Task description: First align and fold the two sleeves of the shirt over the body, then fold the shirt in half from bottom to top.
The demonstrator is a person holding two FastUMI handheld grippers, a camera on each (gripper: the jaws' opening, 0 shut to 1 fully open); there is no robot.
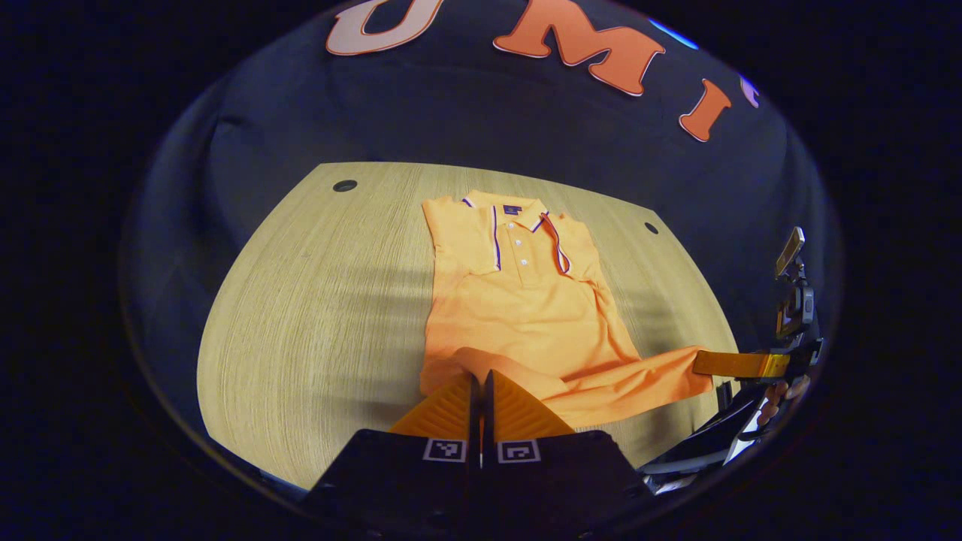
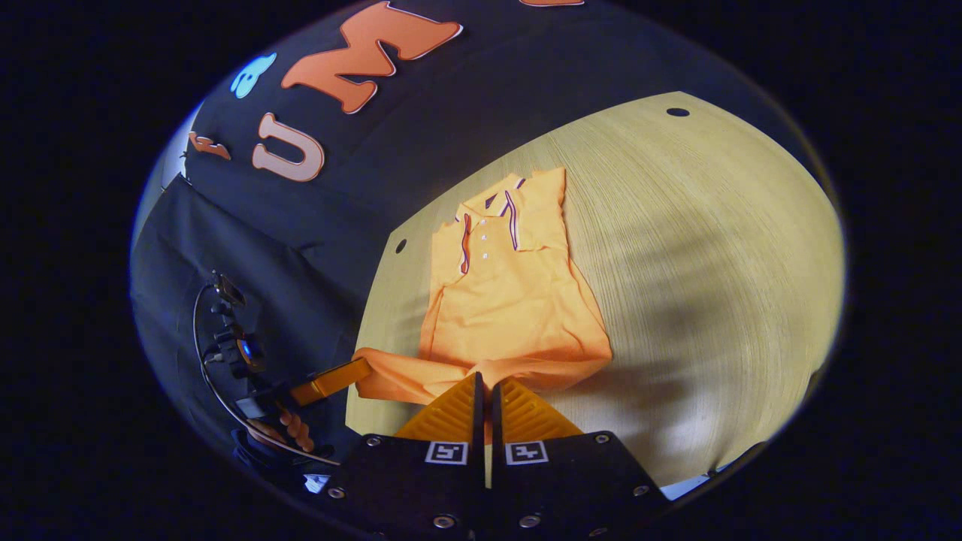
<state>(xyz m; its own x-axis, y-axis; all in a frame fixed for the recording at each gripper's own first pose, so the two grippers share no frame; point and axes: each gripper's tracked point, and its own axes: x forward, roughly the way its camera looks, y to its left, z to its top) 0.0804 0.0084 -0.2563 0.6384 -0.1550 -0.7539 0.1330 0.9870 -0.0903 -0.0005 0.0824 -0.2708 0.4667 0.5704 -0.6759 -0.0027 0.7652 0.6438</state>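
Observation:
An orange polo shirt (image 1: 518,308) lies collar-away on the wooden table (image 1: 316,315), narrow, with its sleeves folded in over the body. My left gripper (image 1: 481,382) is shut on the bottom hem at the near edge. The hem stretches to the right, where my right gripper (image 1: 700,364) pinches its far corner, with a hand (image 1: 782,394) behind it. In the right gripper view the shirt (image 2: 511,300) lies ahead and my right gripper (image 2: 485,383) is shut on the hem. The left gripper (image 2: 362,370) holds the hem's other corner at the table's left edge.
Small dark holes (image 1: 344,185) (image 1: 651,228) mark the table's far corners. Black cloth walls stand behind and beside the table. Bare wood (image 2: 714,263) lies to the right of the shirt in the right gripper view.

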